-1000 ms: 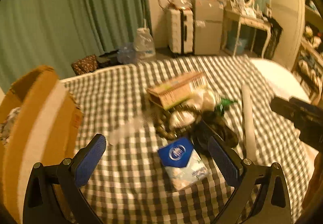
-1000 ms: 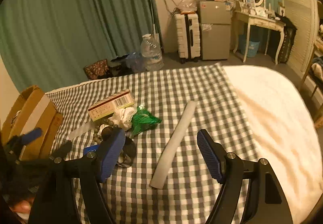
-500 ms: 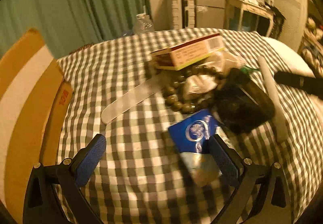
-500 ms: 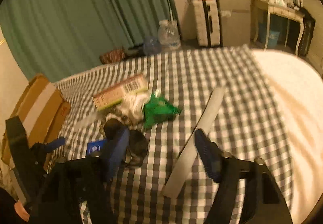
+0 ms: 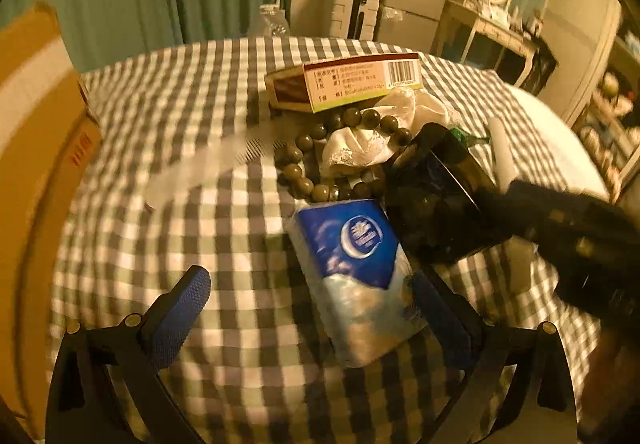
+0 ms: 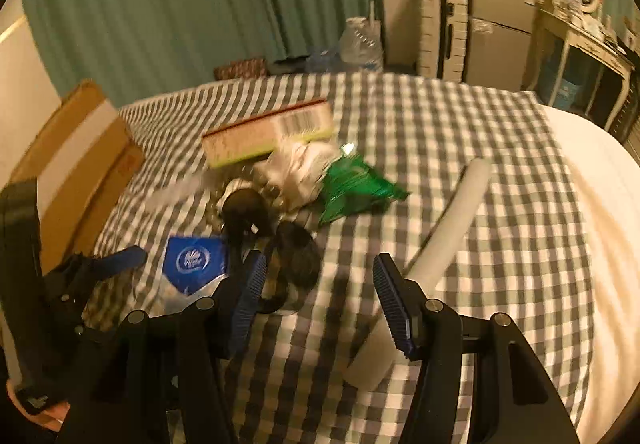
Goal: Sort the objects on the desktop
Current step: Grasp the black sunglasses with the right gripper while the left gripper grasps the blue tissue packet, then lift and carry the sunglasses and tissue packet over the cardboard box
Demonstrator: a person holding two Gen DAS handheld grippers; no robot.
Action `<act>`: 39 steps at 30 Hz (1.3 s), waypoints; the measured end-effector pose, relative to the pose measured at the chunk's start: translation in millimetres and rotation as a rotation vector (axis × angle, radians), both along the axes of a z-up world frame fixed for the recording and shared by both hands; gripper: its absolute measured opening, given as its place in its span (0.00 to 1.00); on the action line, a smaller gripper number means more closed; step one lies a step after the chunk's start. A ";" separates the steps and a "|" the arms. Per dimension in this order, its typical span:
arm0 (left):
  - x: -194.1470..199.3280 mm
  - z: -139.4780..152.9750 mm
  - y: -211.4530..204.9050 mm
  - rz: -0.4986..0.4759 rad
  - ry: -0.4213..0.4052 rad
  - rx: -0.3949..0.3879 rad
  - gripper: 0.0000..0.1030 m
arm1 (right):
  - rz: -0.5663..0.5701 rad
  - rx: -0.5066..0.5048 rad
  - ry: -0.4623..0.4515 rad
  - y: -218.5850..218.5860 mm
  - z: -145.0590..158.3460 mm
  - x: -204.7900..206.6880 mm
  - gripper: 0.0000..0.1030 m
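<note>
A bed under a checked cloth (image 6: 460,116) holds one heap: one tissue pack (image 5: 356,276), one bead string (image 5: 316,148), one carton (image 5: 348,82), one green packet (image 6: 352,188), one white tube (image 6: 432,256). The pack's long axis runs toward the left gripper (image 5: 308,308), whose jaws are spread around it. The right gripper (image 6: 320,296) gapes beside the tube. Bare cloth lies right; a cardboard box (image 6: 76,160) borders left.

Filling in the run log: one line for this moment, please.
left claw: open, straddling blue tissue pack | right claw: open, empty, beside white tube | nothing lifted
</note>
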State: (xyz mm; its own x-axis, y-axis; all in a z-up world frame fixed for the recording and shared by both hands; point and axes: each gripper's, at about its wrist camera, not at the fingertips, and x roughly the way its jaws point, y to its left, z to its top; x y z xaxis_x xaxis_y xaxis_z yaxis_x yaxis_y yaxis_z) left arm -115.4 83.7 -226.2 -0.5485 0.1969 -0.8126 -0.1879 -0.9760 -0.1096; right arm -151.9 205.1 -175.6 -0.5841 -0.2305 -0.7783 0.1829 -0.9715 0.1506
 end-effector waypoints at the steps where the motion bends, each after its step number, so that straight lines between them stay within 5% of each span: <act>1: -1.9 -4.9 -2.3 0.010 -0.008 0.023 1.00 | 0.003 -0.008 -0.011 -0.9 -3.2 -2.0 0.52; 5: -1.4 -4.9 4.9 0.017 0.006 0.001 1.00 | -0.019 0.044 -0.040 -3.5 -14.6 -8.4 0.38; 7: 1.2 -6.0 9.5 0.003 0.020 -0.019 1.00 | -0.014 0.035 -0.042 -2.7 -16.5 -9.3 0.19; 9: 3.1 -2.7 10.6 -0.021 0.034 -0.008 0.84 | -0.008 -0.002 -0.048 -1.0 -17.6 -9.9 0.08; 11: 2.4 3.4 12.4 -0.050 0.043 0.013 0.39 | -0.012 0.010 -0.042 -1.4 -17.9 -8.7 0.06; 14: 0.6 10.7 10.1 -0.044 0.051 0.023 0.24 | -0.028 -0.008 -0.040 1.0 -17.4 -7.9 0.06; 26: 6.5 40.0 -4.8 -0.027 0.115 -0.017 0.20 | -0.072 0.000 0.003 17.5 3.9 10.1 0.06; 39: 48.7 113.9 -20.0 -0.014 0.234 -0.052 0.20 | -0.308 -0.027 0.134 37.9 62.0 91.5 0.06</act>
State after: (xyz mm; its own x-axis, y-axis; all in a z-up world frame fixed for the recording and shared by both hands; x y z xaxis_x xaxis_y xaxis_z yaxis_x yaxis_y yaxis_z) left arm -66.7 63.8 -112.3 -0.7207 0.1670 -0.6728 -0.2162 -0.9763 -0.0108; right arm -60.5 243.1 -113.6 -0.7262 -0.0471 -0.6859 -0.0987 -0.9802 0.1718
